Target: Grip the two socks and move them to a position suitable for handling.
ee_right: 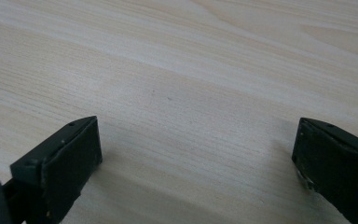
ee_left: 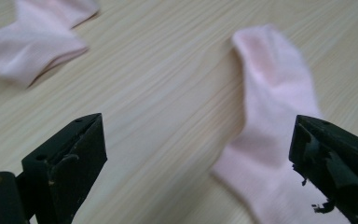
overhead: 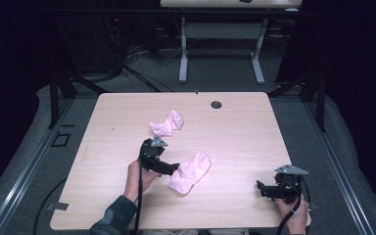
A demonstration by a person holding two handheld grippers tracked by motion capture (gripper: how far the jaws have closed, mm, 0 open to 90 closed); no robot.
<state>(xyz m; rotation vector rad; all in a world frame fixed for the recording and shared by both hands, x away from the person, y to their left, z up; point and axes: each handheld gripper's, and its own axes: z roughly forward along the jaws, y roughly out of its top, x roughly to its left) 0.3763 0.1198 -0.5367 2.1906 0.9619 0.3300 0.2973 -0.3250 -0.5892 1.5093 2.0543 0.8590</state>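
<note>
Pale wood table (overhead: 127, 112) at frame centre in the high view, dark room around it, grey floor and a second desk's legs (overhead: 183, 54) at the top. I see two pink socks: far sock (overhead: 167, 124) just above centre, near sock (overhead: 191, 172) just below centre, well apart from each other. My left gripper (overhead: 172, 169) sits lower left of centre, jaws spread wide, nothing clamped; its tip is at the near sock's left edge. In the left gripper view the near sock (ee_left: 270, 121) runs to the right jaw, contact uncertain; far sock (ee_left: 32, 42) upper left. My right gripper (overhead: 260, 188), lower right, is released over bare wood (ee_right: 177, 93).
</note>
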